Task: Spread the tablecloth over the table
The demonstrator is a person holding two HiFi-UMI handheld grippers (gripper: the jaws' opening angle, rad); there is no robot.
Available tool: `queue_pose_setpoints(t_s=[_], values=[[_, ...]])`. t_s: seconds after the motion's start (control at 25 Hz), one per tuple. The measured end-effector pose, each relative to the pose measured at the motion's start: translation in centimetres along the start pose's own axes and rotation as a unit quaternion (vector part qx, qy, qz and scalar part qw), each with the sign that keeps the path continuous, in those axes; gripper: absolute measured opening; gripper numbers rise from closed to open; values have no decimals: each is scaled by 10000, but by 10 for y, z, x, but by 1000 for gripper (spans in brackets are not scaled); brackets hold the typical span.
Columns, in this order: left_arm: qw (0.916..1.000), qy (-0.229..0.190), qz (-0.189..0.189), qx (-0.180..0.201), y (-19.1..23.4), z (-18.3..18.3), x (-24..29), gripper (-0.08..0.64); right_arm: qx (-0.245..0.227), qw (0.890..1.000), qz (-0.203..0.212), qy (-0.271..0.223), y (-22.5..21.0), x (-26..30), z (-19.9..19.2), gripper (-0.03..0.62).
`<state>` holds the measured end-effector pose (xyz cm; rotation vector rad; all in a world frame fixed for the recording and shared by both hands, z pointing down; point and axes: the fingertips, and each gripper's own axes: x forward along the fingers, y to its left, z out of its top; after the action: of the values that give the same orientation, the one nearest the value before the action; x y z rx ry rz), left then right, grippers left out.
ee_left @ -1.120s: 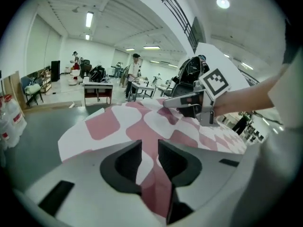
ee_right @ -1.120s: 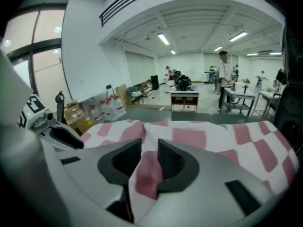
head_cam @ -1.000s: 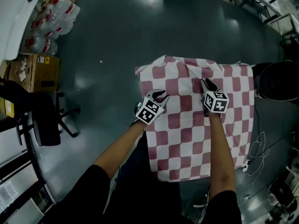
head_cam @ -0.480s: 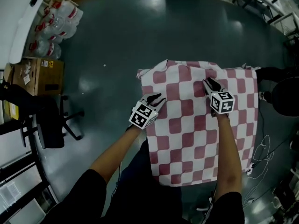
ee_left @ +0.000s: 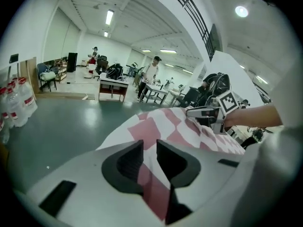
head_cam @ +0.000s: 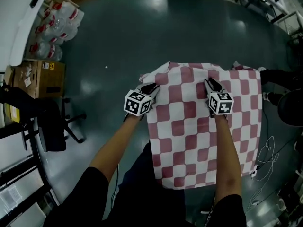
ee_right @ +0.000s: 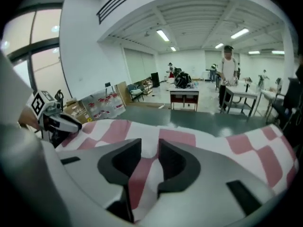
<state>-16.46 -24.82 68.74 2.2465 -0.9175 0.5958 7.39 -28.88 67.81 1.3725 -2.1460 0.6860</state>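
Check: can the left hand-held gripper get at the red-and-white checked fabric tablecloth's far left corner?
Probably yes: the left hand-held gripper sits on the tablecloth, at its left edge just short of that corner, nothing between. Its jaws have just been closing with cloth between them.

Head view: high overhead, facing steeply down onto the red-and-white checked fabric tablecloth (head_cam: 199, 131).
Left gripper view: low at the cloth's left edge, very near, facing across it.
Right gripper view: equally low and near (towards the far edge).
Shared: the cloth.
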Motion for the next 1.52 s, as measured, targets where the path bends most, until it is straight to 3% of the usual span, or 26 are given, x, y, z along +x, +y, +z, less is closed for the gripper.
queue_pose_setpoints(t_s=[0.08, 0.2, 0.44, 0.52, 0.56, 0.6, 0.68, 0.76, 0.8, 0.88, 1.0, 1.12, 1.32, 1.52], values=[[9997, -216, 43, 137, 3, 14, -2, 83, -213, 9996, -105, -182, -11, -2, 18, 120], [9978, -519, 163, 369, 7, 38, 3, 86, -68, 9994, -319, -149, -34, 1, 25, 129], [9973, -341, -480, 439, -35, 39, 26, 123, -319, 9990, 178, 277, -1, 10, -2, 151], [9978, -126, -411, 510, -37, 28, 34, 139, -330, 9989, 56, 339, -4, 15, -7, 157], [9981, -85, -303, 535, -33, 25, 36, 144, -265, 9991, -48, 339, -10, 17, -7, 155], [9983, -106, -210, 527, -27, 25, 35, 150, -123, 9994, -140, 292, -17, 18, -6, 112], [9988, -274, -170, 378, -19, 31, 31, 151, 379, 9992, -148, 57, -25, 17, 2, 93], [9987, -368, -216, 270, -16, 34, 26, 161, 733, 9971, 67, -206, -21, 9, 11, 189], [9987, -330, -238, 305, -16, 31, 24, 164, 671, 9973, 102, -270, -19, 1, 11, 195], [9980, -146, -308, 540, -21, 20, 20, 172, 128, 9997, -125, -167, -20, -23, 0, 196], [9904, 251, -506, 1265, -38, -2, 19, 177, -610, 9958, -492, 475, -30, -50, -46, 199], [9762, 686, -699, 1933, -61, -31, 16, 208, -112, 9972, -531, 513, -27, -64, -81, 207], [9763, 769, -866, 1828, -79, -63, 3, 216, -37, 9963, -753, 414, -12, -87, -107, 213], [9674, 963, -625, 2256, -72, -54, 17, 233, 19, 9970, -648, 422, -19, -88, -109, 215]])
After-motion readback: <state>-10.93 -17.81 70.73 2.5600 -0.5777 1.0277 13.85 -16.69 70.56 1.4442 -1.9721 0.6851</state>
